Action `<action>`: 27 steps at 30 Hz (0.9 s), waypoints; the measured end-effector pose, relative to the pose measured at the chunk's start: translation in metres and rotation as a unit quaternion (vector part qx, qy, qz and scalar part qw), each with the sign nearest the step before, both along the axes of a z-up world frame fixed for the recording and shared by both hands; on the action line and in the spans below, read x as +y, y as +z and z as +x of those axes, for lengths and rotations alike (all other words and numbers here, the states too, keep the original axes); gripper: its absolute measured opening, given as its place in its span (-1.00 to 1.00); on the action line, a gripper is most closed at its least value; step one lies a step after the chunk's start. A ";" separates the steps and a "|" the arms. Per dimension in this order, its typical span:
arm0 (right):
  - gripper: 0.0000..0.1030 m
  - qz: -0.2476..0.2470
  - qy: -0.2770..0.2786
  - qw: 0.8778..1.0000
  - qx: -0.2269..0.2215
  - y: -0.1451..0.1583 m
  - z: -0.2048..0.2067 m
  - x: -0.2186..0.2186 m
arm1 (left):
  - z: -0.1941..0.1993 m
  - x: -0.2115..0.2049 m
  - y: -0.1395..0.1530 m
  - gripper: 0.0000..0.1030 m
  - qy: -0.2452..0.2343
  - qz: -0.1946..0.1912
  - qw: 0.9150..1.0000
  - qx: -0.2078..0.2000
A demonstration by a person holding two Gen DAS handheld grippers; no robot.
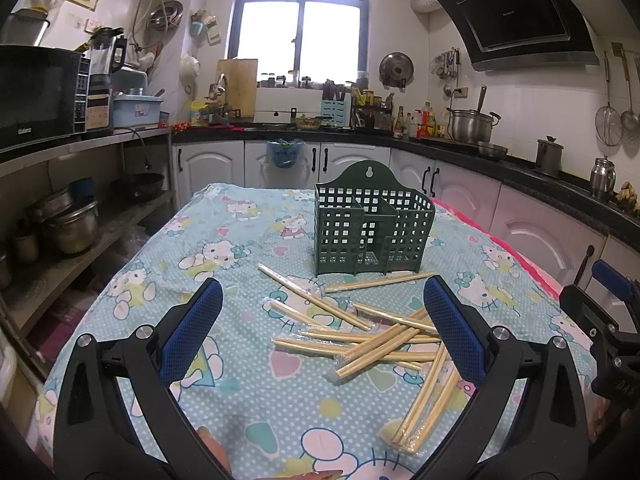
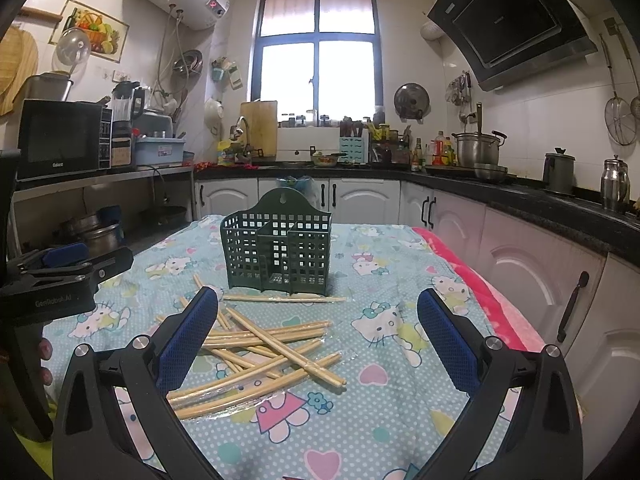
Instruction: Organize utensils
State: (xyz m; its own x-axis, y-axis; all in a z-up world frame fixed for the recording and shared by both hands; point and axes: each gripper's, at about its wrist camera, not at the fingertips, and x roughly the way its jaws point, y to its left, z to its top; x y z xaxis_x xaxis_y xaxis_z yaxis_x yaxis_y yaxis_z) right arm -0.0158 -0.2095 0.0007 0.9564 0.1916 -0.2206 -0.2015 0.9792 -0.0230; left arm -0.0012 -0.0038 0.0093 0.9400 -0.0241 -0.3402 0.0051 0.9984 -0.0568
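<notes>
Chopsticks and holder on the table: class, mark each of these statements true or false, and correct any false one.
1. The green holder stands upright on the patterned cloth. True.
2. Several chopsticks are already in the holder. False: the holder looks empty; the chopsticks lie scattered on the cloth in front of it.
3. The left gripper is open and holds nothing. True.
4. The right gripper is clamped on a pair of chopsticks. False: its jaws are wide apart, with nothing between them.
5. Some chopsticks are in clear plastic wrappers. True.
</notes>
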 end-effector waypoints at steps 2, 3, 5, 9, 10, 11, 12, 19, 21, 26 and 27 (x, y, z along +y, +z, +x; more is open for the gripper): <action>0.88 -0.001 0.000 1.000 0.000 0.000 0.000 0.000 | 0.000 0.000 0.000 0.80 0.000 0.000 1.000 0.000; 0.88 0.000 0.000 1.000 0.000 0.000 0.000 0.000 | 0.000 0.000 0.000 0.80 0.000 0.000 1.000 0.000; 0.88 0.000 -0.001 1.000 -0.001 -0.001 0.000 0.000 | 0.000 0.000 0.001 0.80 0.000 0.001 1.000 0.000; 0.88 0.001 -0.001 1.000 -0.001 -0.001 0.000 0.000 | -0.002 0.001 0.002 0.80 0.001 0.000 1.000 -0.002; 0.88 0.000 0.000 1.000 -0.001 -0.001 0.000 0.000 | -0.002 0.001 0.003 0.80 0.001 0.000 1.000 -0.001; 0.88 0.000 0.000 1.000 0.000 -0.001 0.000 0.000 | -0.002 0.001 0.002 0.80 0.000 0.000 1.000 -0.002; 0.88 0.001 -0.001 1.000 -0.001 -0.001 -0.001 0.000 | -0.002 0.001 0.003 0.80 0.000 0.000 1.000 -0.002; 0.88 0.001 -0.001 1.000 -0.002 -0.001 -0.001 0.000 | -0.002 0.000 0.003 0.80 0.000 0.001 1.000 -0.002; 0.88 0.001 0.000 1.000 -0.002 0.000 -0.001 0.001 | -0.002 0.001 0.003 0.80 0.001 0.001 1.000 -0.002; 0.88 0.001 -0.001 1.000 -0.002 -0.001 -0.001 0.001 | -0.002 0.001 0.003 0.80 0.000 0.000 1.000 -0.002; 0.88 0.000 -0.001 1.000 -0.001 -0.001 0.000 0.001 | -0.002 0.001 0.003 0.80 0.001 0.000 1.000 -0.001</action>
State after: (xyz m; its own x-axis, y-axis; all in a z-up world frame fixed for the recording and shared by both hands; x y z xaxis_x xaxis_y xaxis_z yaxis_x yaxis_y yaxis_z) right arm -0.0163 -0.2087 0.0002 0.9572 0.1906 -0.2179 -0.2002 0.9795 -0.0227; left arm -0.0032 -0.0033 0.0120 0.9409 -0.0229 -0.3378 0.0040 0.9984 -0.0567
